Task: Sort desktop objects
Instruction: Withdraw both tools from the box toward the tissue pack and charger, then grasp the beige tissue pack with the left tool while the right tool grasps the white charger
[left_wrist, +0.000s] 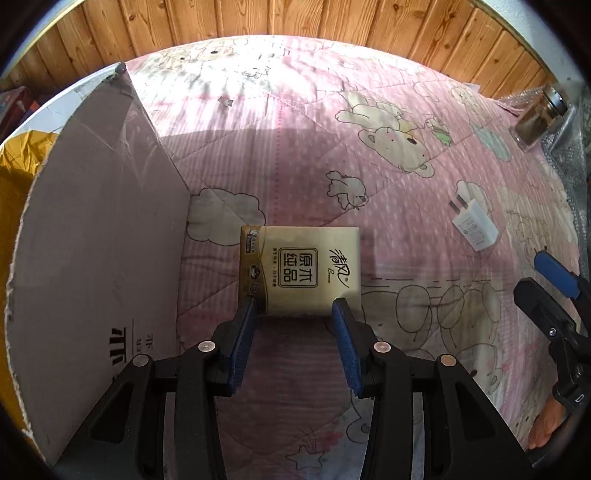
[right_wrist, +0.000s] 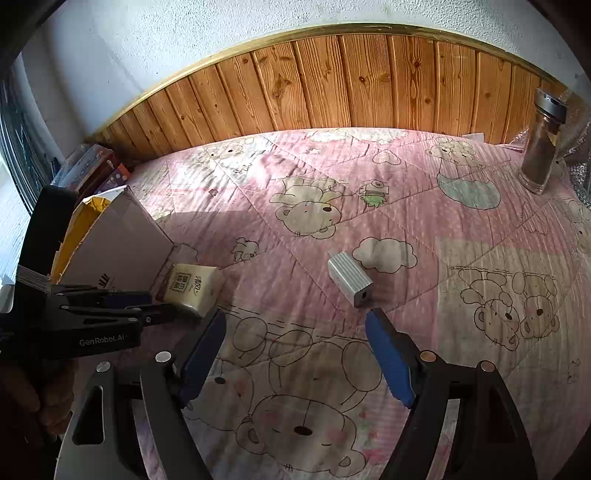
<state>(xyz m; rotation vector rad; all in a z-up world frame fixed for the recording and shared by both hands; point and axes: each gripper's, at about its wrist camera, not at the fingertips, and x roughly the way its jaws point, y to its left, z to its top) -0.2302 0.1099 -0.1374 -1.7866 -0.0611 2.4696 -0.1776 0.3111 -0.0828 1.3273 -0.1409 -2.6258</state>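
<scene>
Left gripper pinches the beige plastic-wrapped tissue pack beside the grey cardboard box; next, lift it inside. Right gripper hangs open.

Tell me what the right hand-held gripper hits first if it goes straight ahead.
The right hand-held gripper is open and points at the silver adapter lying on the pink quilt just past its fingertips. It would probably meet the adapter first, slightly right of center, though depth is unclear.

Beige tissue pack beside cardboard box; white charger well apart.
</scene>
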